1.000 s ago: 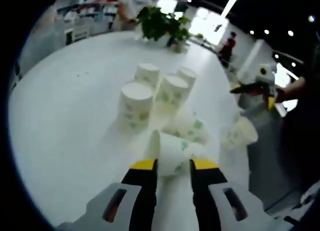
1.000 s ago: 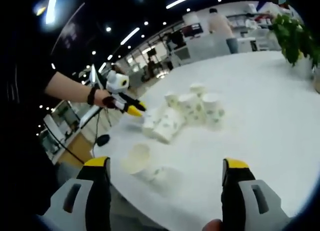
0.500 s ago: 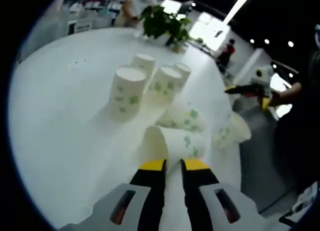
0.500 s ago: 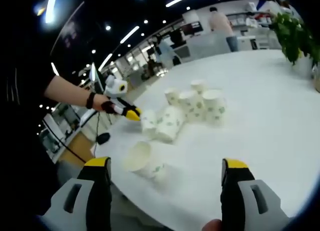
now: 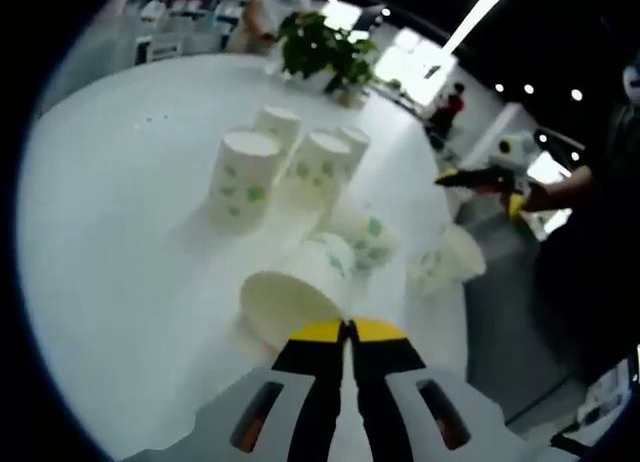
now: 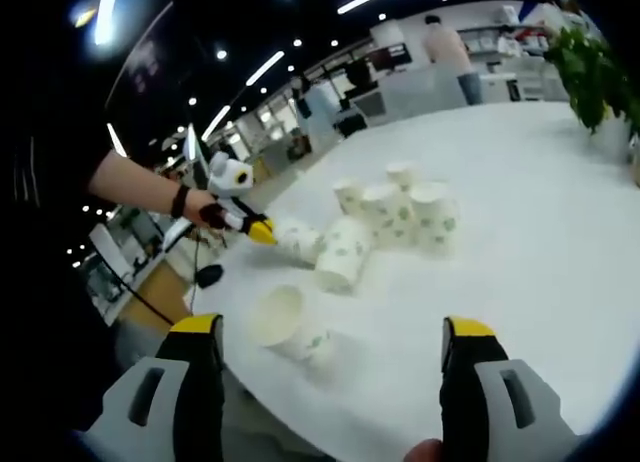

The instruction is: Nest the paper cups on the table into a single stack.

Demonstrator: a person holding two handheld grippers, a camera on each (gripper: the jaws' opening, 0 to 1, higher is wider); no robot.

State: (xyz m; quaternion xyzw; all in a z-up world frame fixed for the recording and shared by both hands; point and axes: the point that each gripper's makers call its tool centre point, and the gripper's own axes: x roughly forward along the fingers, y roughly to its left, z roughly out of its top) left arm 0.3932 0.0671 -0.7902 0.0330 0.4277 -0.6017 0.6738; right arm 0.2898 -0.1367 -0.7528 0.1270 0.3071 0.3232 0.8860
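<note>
The left gripper (image 5: 346, 331) has its yellow-tipped jaws pressed almost together on the rim of a paper cup (image 5: 300, 292) that lies tipped with its open mouth toward the camera, at the near end of the cluster on the round white table (image 5: 120, 232). Just behind that held cup lies a second tipped cup (image 5: 362, 238), and beyond it four upright cups (image 5: 285, 162) with green leaf print stand upside down in a tight group. Another fallen cup (image 5: 445, 267) lies apart from the cluster, close to the table's edge. A potted plant (image 5: 325, 47) stands on the far side of the table from the cluster. In the right gripper view, the right gripper (image 6: 330, 342) hovers with its jaws spread wide and nothing between them, the lone fallen cup (image 6: 285, 322) lying nearest to it, while the left gripper (image 6: 258, 231) meets the held cup (image 6: 298, 242) at the cluster's left end.
</note>
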